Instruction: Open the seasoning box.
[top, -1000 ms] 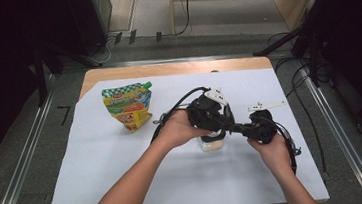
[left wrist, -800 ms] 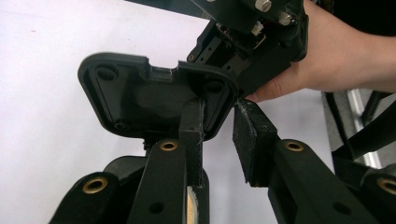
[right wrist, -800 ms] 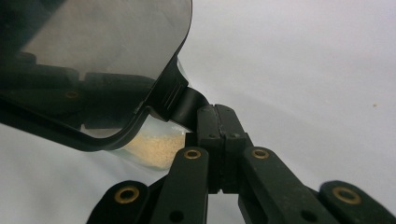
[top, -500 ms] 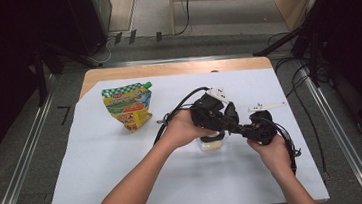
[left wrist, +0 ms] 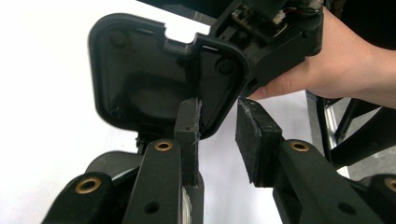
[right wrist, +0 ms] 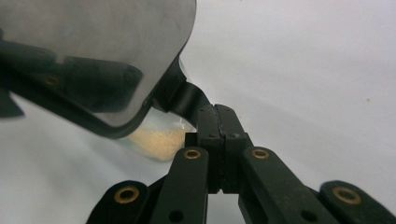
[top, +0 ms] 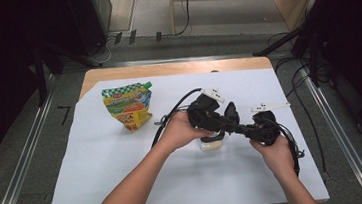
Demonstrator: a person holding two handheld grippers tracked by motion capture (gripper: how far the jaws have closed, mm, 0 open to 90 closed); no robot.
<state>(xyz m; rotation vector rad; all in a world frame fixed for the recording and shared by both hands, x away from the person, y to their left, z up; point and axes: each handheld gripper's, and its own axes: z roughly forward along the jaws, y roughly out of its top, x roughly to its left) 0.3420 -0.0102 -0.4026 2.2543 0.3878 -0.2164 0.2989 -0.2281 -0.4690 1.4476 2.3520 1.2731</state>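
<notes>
Lifting the lid (right wrist: 93, 60) off the jar (right wrist: 156, 140)

Right tongs (right wrist: 218, 119) are pinching its tab; left tongs (left wrist: 217, 123) are spreading around its rim. Keep lifting level.

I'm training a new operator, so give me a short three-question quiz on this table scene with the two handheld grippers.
1. True or false: the right gripper has its jaws shut on the black tab of the glossy dark lid.
2. What lies in the small clear plastic container? A water; B pale beige granules; C nothing.
3. In the high view, on which side of that container does the colourful printed spouted pouch lie?
Key: 1 true; 2 B; 3 its left.
</notes>
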